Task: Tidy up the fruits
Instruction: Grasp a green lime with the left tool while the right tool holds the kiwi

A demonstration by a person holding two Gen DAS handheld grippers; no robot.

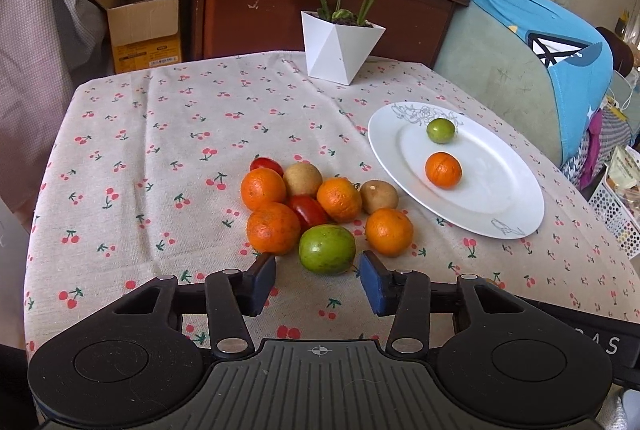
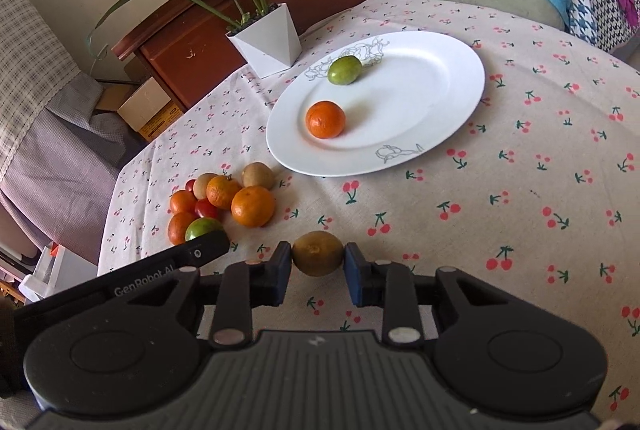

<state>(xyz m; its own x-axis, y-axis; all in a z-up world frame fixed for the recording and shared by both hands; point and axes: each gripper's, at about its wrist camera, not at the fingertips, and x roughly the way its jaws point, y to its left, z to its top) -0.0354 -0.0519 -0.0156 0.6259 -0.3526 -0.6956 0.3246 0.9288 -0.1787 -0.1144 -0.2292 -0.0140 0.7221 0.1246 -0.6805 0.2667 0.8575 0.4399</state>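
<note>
Brown fruit (image 2: 317,253) pinched in right gripper (image 2: 317,270), above table's near edge | left gripper (image 1: 318,280) jaws spread before green fruit (image 1: 327,249) | white plate (image 2: 440,78): orange (image 2: 325,119), small green fruit (image 2: 344,70), toward the far right corner

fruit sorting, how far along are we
Done: a small green fruit and one orange sit on the white plate. In hand: the right gripper grips a brown fruit; the left gripper is open before the pile. Left: the pile's oranges, tomatoes, brown fruits and green one.
</note>
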